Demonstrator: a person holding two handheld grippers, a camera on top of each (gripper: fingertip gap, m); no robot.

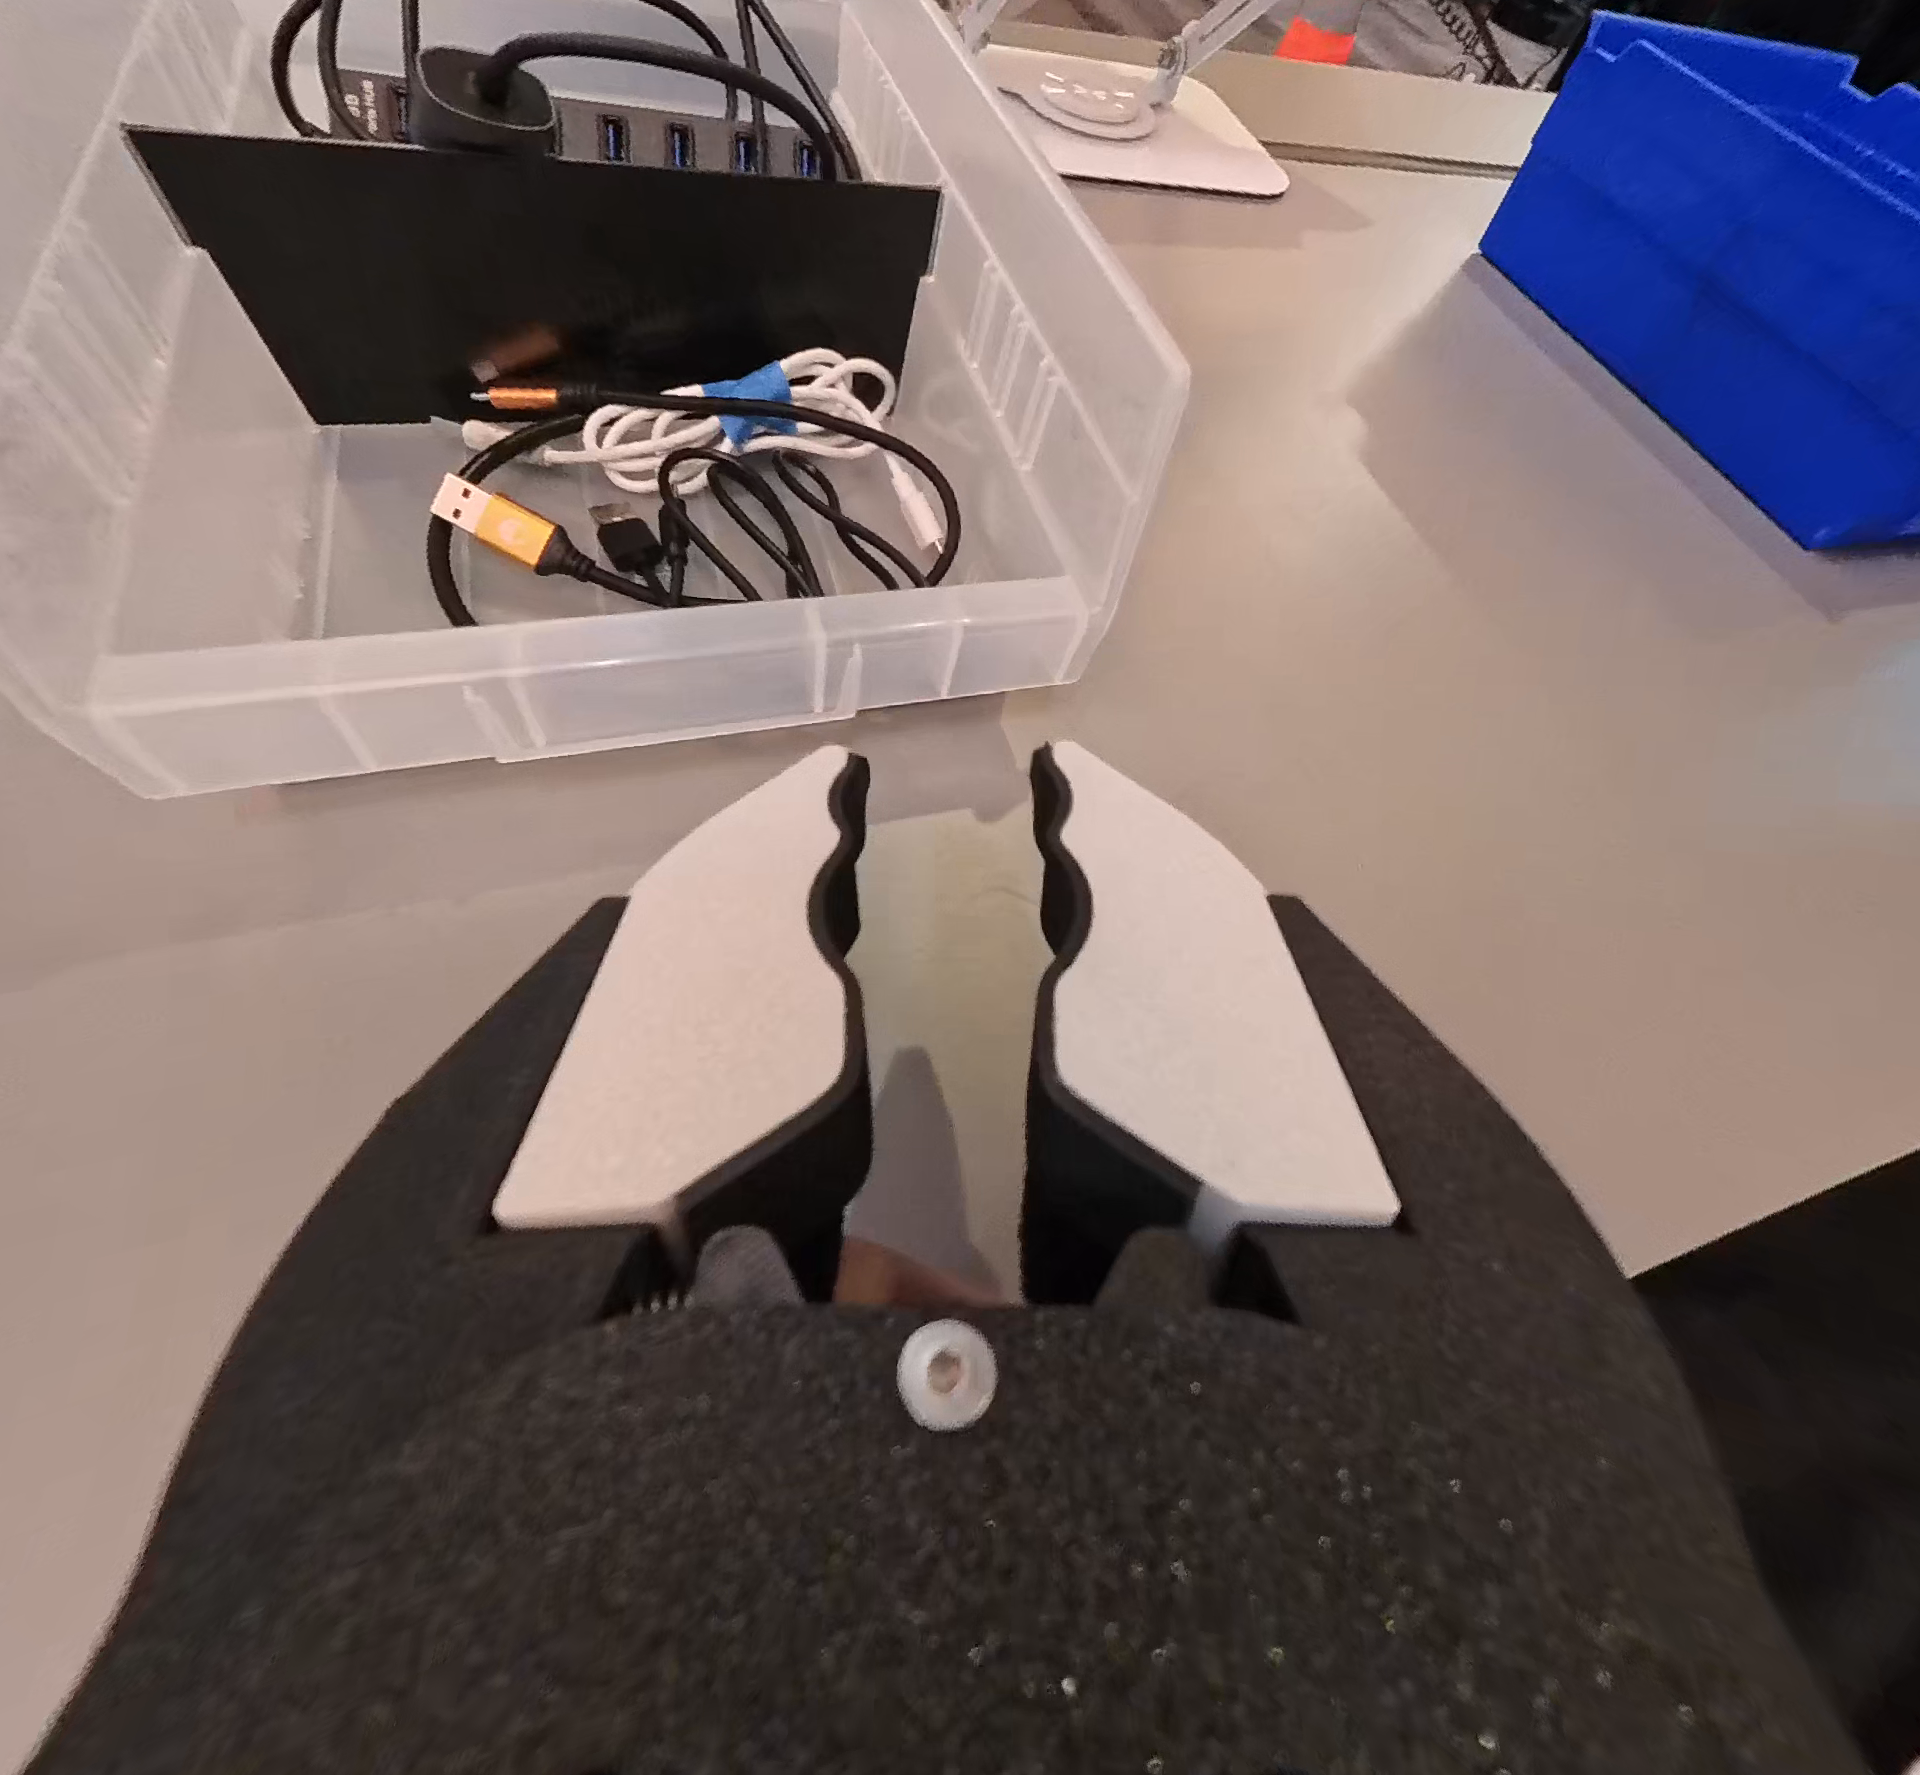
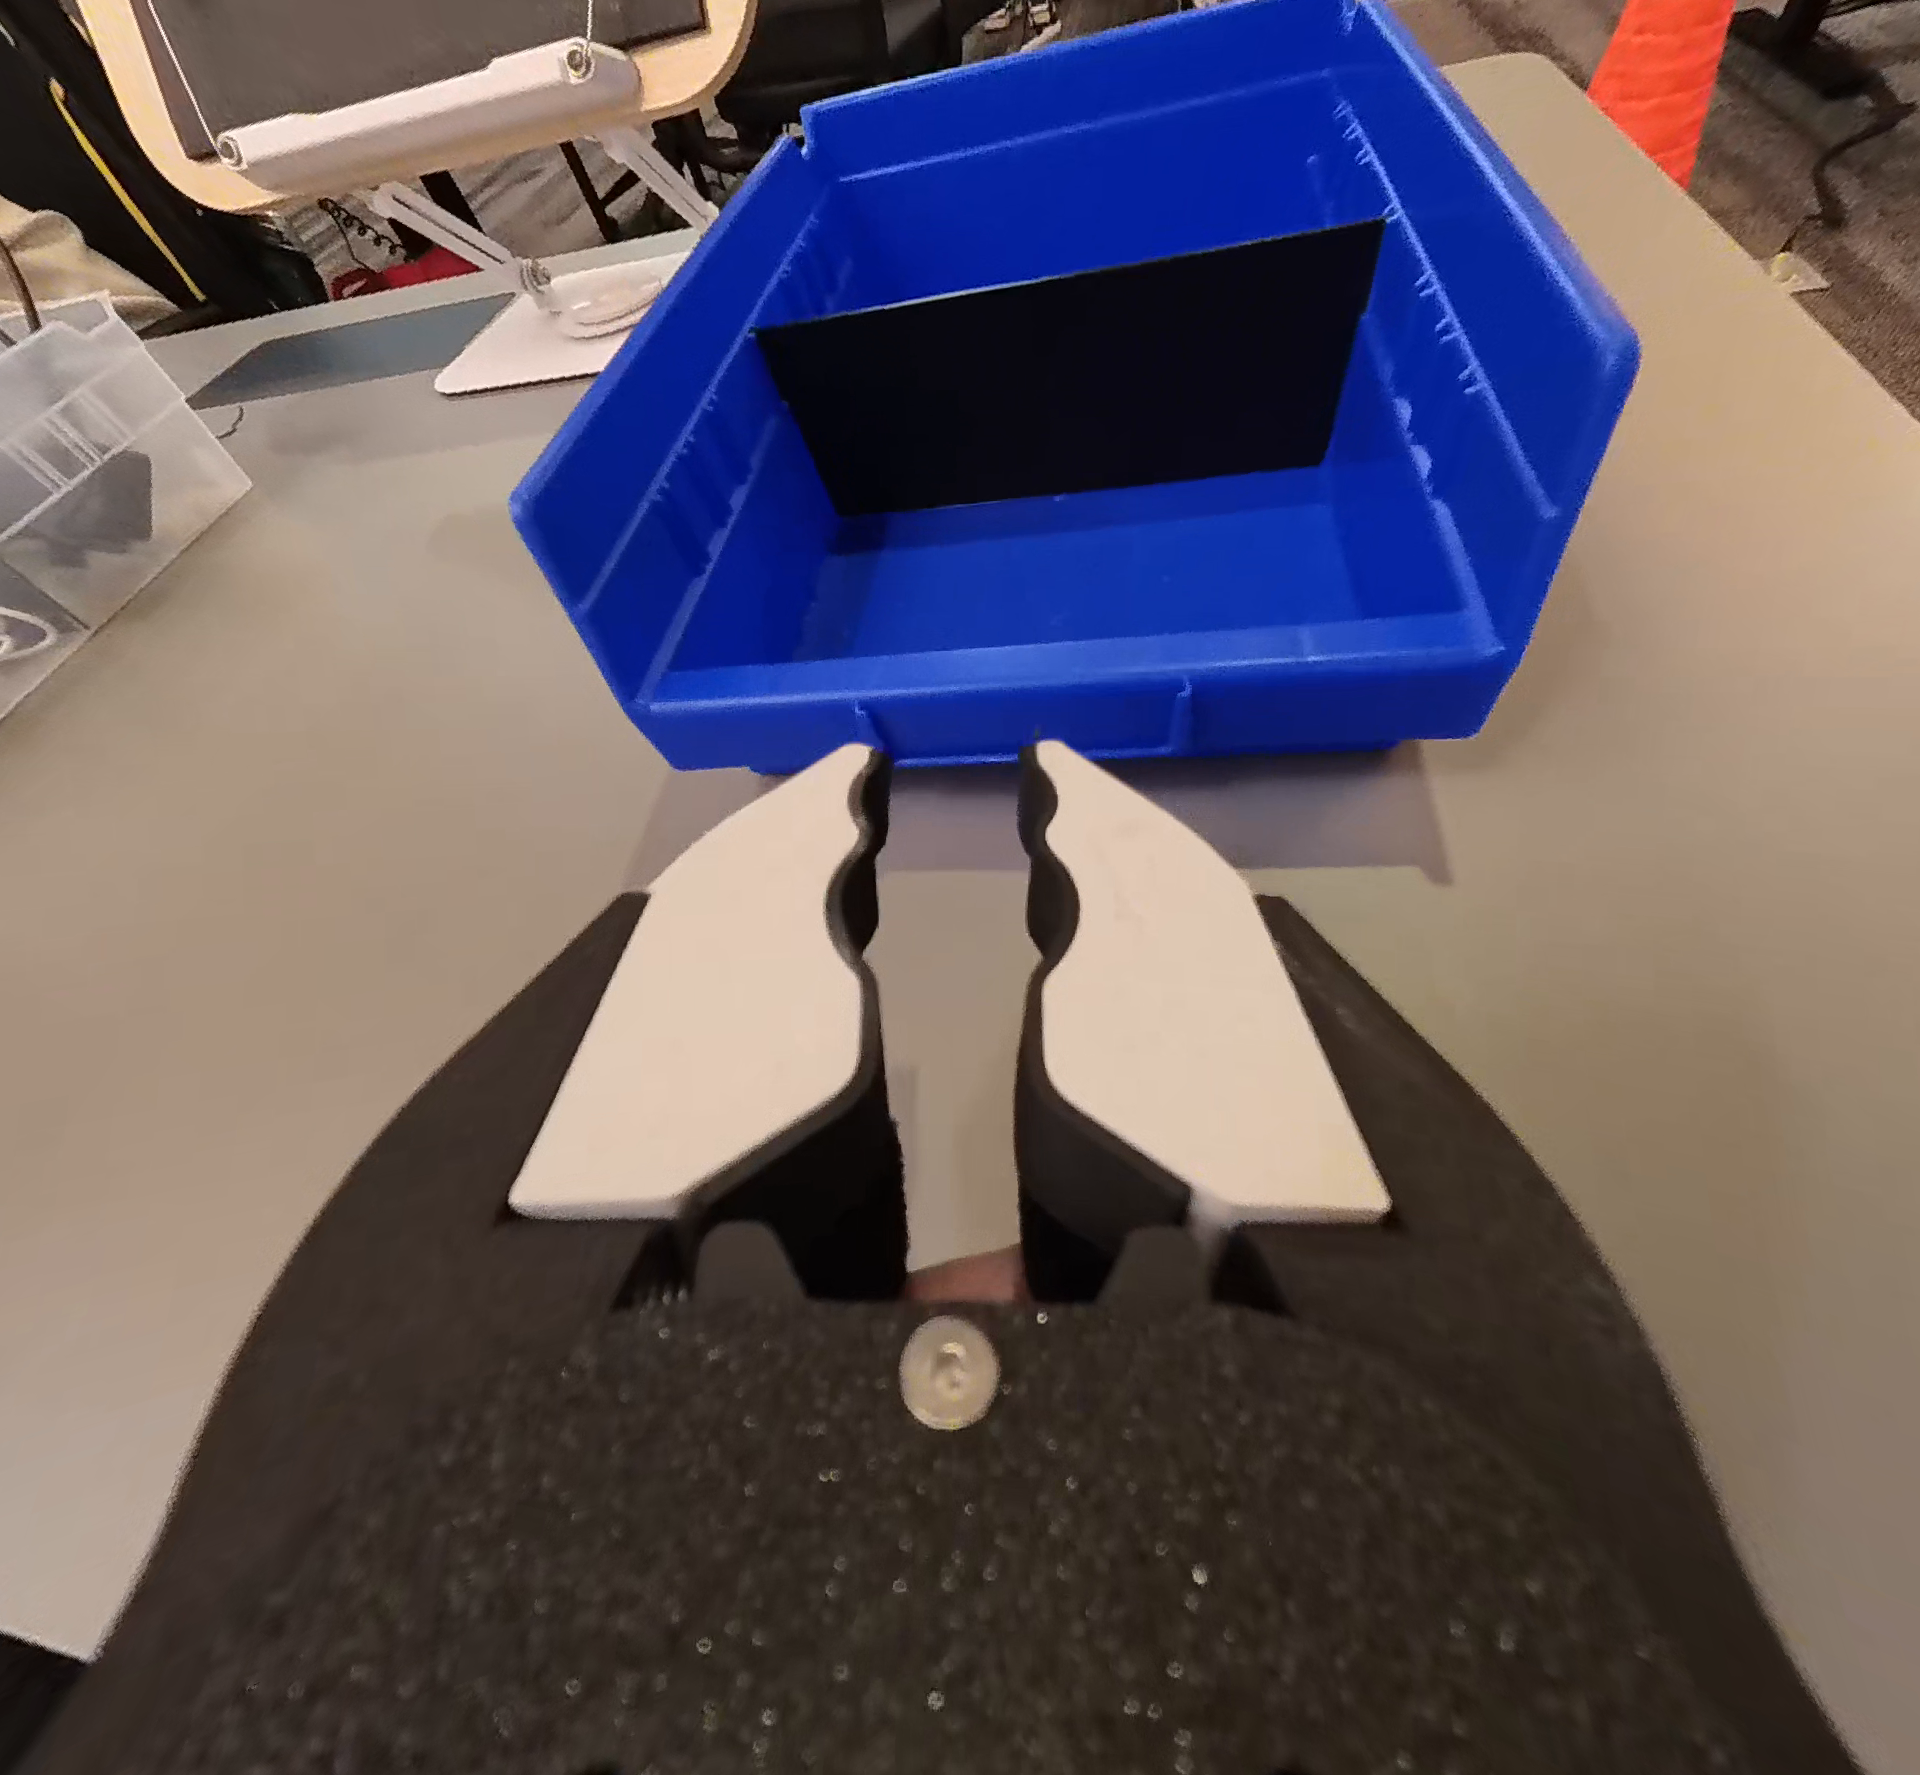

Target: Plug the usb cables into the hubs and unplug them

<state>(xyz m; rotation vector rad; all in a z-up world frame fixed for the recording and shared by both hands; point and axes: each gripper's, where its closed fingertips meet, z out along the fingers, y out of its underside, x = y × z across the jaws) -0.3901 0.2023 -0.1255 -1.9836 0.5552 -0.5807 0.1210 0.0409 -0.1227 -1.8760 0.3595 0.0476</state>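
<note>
Left claw: the left claw (image 1: 945, 769) hangs over the bare counter (image 1: 1351, 790), just short of the front wall of the clear bin (image 1: 582, 686); its jaws are spread with a gap between them and nothing in it.
Right claw: the right claw (image 2: 951, 769) hangs just in front of the blue bin (image 2: 1039, 717), jaws parted, holding nothing.
Clear bin: it sits on the counter, split by a black divider (image 1: 520, 271) into a front and a back compartment.
Hub: the black hub (image 1: 623, 130) lies in the back compartment behind the divider, a row of blue ports along its top; a black plug (image 1: 478, 99) sits in it near the left end, and black cords rise from the right end.
Loose cables: in the front compartment lie a black cable with an orange plug (image 1: 499, 525), a coiled white cable (image 1: 727, 437) bound with blue tape (image 1: 753, 400), and a thin black cable (image 1: 748, 520), all tangled together.
Blue bin: it stands to the right of the clear bin, well apart; a dark divider (image 2: 1070, 375) crosses its middle.
Background: a white stand (image 2: 520, 354) rests on the counter behind the bins, and an orange cone (image 2: 1673, 11) stands beyond the counter's far right corner.
</note>
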